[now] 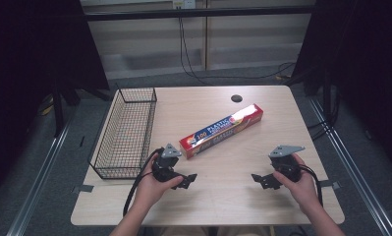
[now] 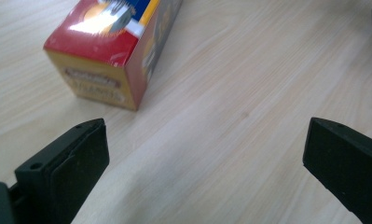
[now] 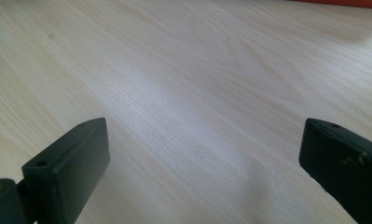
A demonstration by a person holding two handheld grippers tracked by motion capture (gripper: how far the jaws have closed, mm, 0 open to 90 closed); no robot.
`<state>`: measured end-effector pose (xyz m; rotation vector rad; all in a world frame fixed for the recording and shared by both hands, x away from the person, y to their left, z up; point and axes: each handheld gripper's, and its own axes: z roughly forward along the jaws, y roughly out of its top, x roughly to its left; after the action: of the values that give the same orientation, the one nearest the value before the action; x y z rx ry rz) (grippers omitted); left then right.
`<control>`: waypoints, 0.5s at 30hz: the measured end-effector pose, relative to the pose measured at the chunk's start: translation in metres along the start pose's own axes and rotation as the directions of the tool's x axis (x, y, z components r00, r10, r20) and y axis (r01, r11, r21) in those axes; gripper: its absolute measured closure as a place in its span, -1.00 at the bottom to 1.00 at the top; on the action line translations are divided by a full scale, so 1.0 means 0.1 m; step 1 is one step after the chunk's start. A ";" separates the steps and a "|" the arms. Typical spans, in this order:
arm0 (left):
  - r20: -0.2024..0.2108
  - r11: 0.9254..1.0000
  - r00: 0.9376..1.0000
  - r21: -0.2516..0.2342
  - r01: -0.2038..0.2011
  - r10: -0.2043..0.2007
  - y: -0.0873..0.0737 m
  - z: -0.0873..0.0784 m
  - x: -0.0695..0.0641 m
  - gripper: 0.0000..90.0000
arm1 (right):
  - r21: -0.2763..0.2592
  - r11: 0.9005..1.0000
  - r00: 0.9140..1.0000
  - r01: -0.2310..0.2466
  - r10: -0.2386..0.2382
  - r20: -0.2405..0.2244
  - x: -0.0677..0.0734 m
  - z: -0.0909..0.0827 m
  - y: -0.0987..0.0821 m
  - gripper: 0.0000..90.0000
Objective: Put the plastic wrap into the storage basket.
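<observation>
Long rectangular cardboard box (image 1: 221,131), red ends, blue middle band with a yellow stripe, glossy with glare on the far end. It lies flat and diagonal mid-table on the light wood table (image 1: 223,196), near end toward the black wire basket (image 1: 126,132) at the table's left edge, not touching it. Legible print: "100" and "PLASTIC"; smaller lines too blurred. End face in the left gripper view is yellow with unreadable label text.

Left gripper (image 1: 187,180): jaws spread wide, nothing between them, box corner just ahead. Right gripper (image 1: 260,179): jaws also wide apart over bare table, well clear of the box.
</observation>
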<state>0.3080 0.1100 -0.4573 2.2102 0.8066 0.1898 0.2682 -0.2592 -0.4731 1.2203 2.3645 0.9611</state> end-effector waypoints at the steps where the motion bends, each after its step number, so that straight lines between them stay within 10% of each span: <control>1: 0.000 1.000 1.000 0.000 0.000 0.000 0.00 0.00 0.00 -1.00 | 0.000 1.000 1.000 0.000 0.000 0.000 0.00 0.00 0.00 -0.96; 15: 0.016 0.998 0.999 0.054 0.033 -0.034 0.42 0.03 0.15 -1.00 | -0.037 0.999 0.999 0.004 -0.006 -0.037 -0.03 -0.13 0.03 -0.93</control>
<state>0.3413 0.0956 -0.4310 2.2436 0.8477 0.1341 0.2650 -0.2657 -0.4619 1.1923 2.3661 1.0296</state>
